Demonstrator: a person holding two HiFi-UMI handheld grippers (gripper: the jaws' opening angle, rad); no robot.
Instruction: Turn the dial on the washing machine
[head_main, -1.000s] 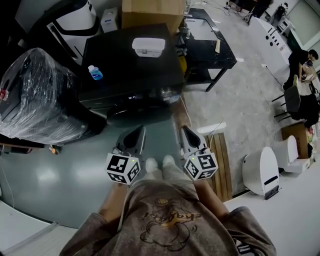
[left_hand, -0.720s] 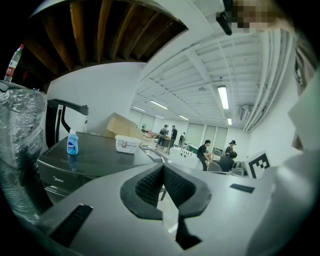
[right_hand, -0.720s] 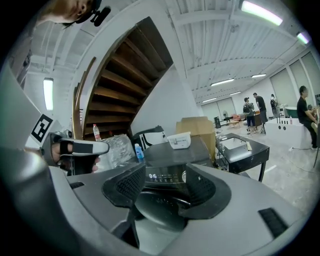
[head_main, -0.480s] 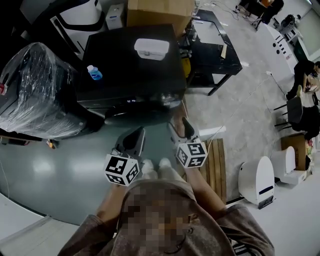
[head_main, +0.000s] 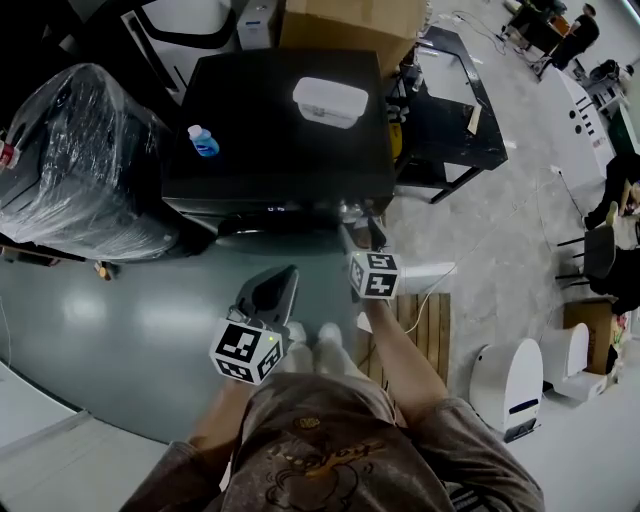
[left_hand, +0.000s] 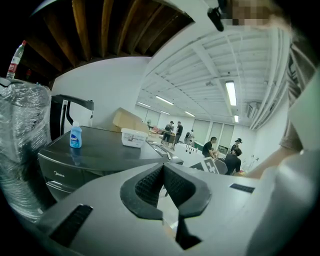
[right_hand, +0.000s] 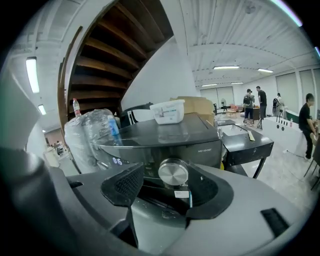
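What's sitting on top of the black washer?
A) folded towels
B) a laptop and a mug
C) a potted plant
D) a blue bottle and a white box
D: the head view shows a blue bottle and a white box resting on the washer, on its flat dark top.

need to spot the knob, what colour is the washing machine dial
Silver metallic dial, clearest in the right gripper view.
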